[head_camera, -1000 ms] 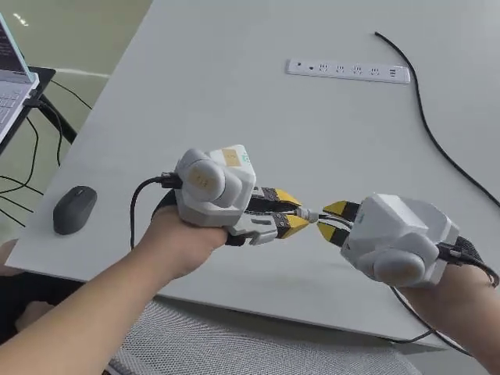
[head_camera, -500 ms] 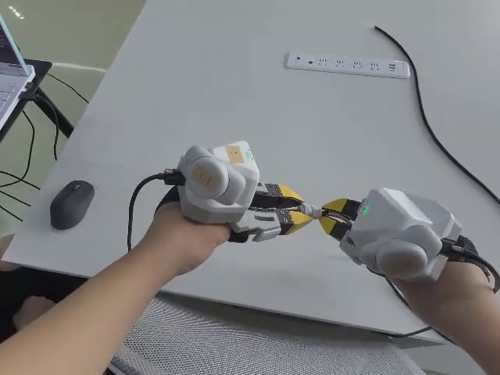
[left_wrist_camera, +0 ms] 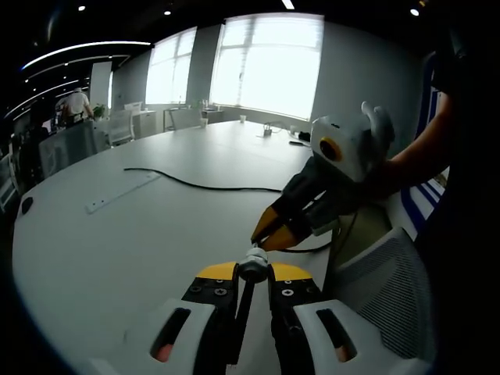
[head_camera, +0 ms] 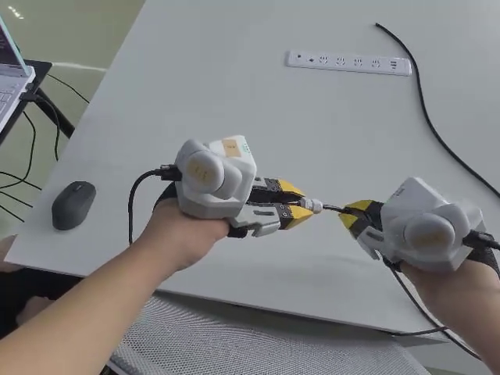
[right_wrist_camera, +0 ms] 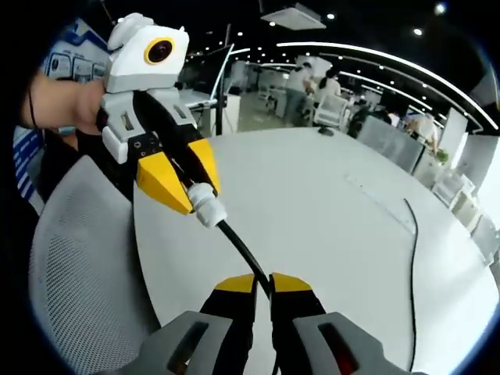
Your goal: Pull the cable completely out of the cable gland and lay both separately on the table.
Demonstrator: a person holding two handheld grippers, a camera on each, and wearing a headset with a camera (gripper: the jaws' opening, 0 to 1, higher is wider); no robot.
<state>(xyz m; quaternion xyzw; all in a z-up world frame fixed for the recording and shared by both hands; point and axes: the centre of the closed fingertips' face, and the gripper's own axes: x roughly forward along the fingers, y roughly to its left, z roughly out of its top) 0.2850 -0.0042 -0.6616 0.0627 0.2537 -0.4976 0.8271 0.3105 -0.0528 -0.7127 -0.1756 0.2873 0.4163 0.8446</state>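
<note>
the cable gland [head_camera: 310, 206] is pinched at the tips of my left gripper [head_camera: 301, 211], held in the air over the near edge of the tabletop [head_camera: 234, 101], its pale nose pointing at my other hand. the black cable [head_camera: 332, 208] comes out of that nose and goes straight into my right gripper [head_camera: 353, 215], whose fingers [right_wrist_camera: 234, 284] are pressed together on it. in the right gripper view it runs taut from the gland down into the pinch. my left fingers [left_wrist_camera: 216, 273] are closed on the gland's body, and a dark line running back between them is probably the cable's tail.

half a second ago the two sets of tips were nearly touching, with hardly any cable between them. now my right hand has drawn off to the right and a clear stretch of cable is bared between the gland and my right fingers. i read that as the cable sliding through, so the pull is working. it still enters the gland, though, so it isn't free and nothing is laid down yet.

farther out on the tabletop lie a power strip [head_camera: 348, 62], a loose black cord [head_camera: 426, 117] and a computer mouse [head_camera: 73, 205].
</note>
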